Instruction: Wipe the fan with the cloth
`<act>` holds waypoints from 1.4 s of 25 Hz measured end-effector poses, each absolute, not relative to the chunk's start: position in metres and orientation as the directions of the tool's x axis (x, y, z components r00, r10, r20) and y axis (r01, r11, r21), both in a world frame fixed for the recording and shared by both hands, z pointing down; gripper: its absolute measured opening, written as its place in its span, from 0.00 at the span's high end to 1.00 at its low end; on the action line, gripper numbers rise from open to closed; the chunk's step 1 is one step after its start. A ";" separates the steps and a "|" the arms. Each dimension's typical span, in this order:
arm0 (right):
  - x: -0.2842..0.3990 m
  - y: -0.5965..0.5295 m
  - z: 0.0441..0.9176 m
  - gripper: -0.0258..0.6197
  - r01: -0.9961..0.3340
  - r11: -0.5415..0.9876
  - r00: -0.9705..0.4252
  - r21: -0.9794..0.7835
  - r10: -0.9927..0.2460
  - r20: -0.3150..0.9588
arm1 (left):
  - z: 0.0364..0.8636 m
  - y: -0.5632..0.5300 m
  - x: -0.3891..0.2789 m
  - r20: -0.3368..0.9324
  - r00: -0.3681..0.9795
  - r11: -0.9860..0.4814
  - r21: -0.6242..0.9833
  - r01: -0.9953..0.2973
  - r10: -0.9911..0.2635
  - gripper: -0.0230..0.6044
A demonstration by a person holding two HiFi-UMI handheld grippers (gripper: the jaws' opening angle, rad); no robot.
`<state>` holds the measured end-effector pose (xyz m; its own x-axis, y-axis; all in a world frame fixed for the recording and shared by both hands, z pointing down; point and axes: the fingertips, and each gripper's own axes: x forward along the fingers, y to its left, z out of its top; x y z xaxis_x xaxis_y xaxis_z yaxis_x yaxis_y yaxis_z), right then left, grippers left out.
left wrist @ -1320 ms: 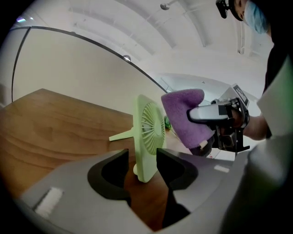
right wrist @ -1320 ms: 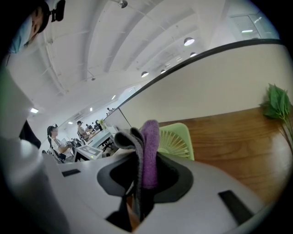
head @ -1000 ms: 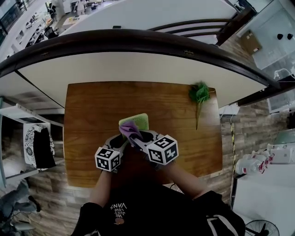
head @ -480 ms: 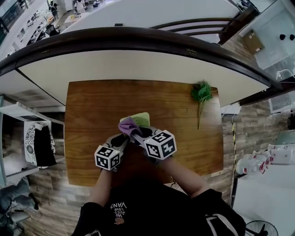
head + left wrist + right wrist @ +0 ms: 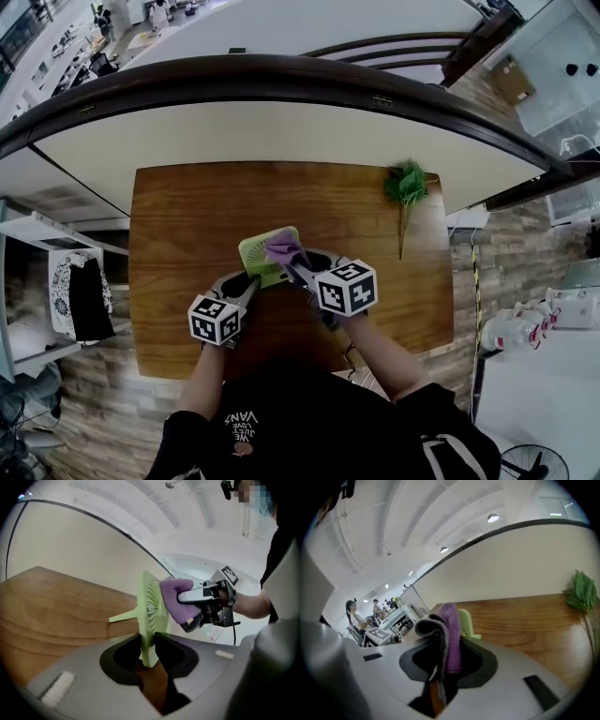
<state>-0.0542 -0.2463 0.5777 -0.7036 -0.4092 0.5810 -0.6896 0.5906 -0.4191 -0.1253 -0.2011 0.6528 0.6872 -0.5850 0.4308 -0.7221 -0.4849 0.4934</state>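
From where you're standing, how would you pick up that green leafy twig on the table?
Probably by its thin bare stem, from above, jaws across it. The twig lies flat on the table with leaves bunched at the far end.

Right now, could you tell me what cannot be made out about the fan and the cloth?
The fan's lower part: left gripper view, partly hidden inside the left gripper, whose jaws have just been closing on it.
The fan's face: head view, partly under the cloth and right gripper.
Right gripper view: only the fan's green edge shows behind the cloth.
Dust on its grille: too small in every view.
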 end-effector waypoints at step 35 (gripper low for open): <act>-0.122 -0.204 0.591 0.81 -0.539 0.728 -0.791 -0.424 -0.264 0.552 | 0.652 -0.200 -0.127 0.422 0.693 -0.505 0.479 -0.718 -0.585 0.81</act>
